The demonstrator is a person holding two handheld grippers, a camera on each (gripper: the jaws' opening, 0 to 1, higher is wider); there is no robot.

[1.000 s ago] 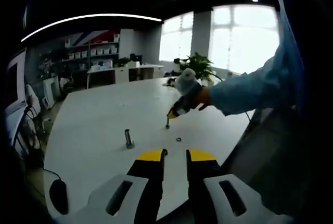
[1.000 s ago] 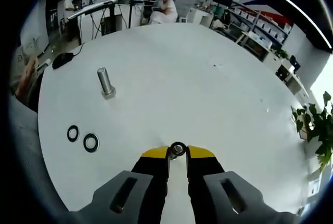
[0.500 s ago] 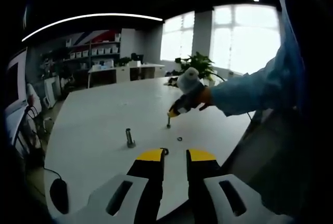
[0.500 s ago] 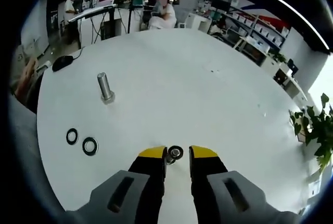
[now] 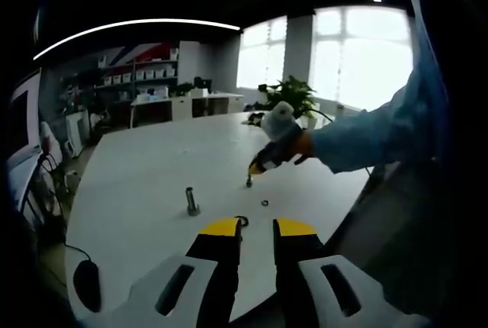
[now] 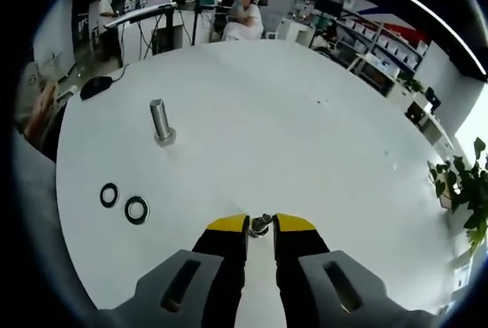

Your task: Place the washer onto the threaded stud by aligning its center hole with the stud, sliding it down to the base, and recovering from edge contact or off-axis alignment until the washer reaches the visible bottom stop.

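Right tool (image 6: 261, 223) clamped on a small silver metal washer (image 6: 261, 223) above the white table (image 6: 290, 122); left tool (image 5: 257, 226) apart, holding nothing

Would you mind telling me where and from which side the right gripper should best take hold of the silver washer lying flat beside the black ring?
Probably by its outer rim: the silver washer lies flat on the white table, so only its edge offers purchase. Come from straight above, with the right gripper open across its width, one jaw on the side away from the black ring, which lies close but apart.
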